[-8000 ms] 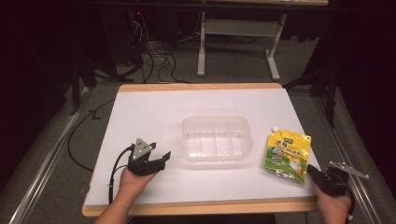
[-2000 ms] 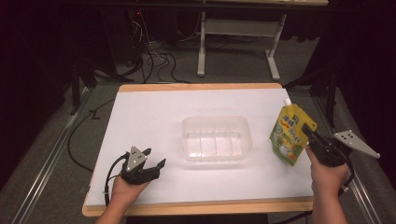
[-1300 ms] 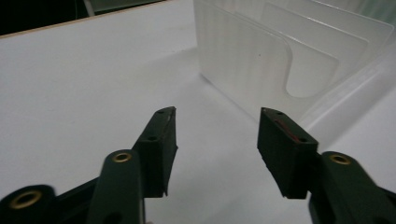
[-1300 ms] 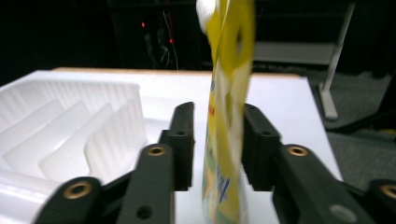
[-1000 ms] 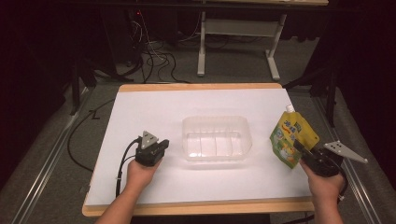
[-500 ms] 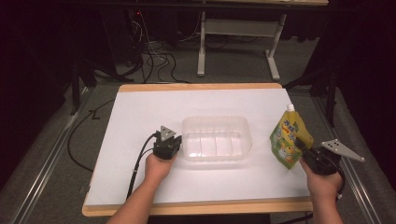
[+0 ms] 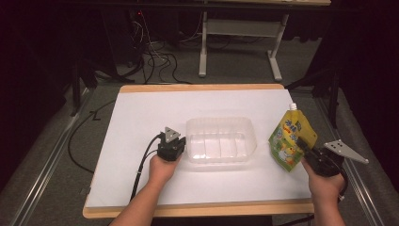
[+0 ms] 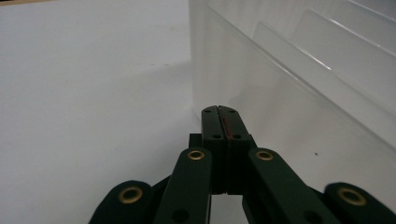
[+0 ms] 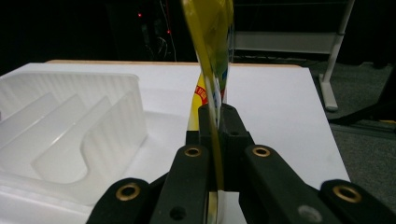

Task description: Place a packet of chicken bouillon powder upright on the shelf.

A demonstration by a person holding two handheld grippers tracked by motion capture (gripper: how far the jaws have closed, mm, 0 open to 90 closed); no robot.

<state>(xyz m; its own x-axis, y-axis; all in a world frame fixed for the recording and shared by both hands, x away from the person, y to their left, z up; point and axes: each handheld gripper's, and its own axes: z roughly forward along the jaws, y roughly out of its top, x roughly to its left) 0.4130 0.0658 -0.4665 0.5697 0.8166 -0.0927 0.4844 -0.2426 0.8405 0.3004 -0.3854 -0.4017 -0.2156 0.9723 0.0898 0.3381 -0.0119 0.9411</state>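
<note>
Pouch [image 7: 290,142] upright, pinched in right tongs [image 7: 305,148]

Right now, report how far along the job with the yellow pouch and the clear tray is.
Done: the right gripper is shut on the yellow pouch, lifted upright off the table. In hand: the left gripper, shut, is set against the clear tray at its left wall. Left: the pouch is not yet in the tray, whose ribbed inside holds nothing.
</note>
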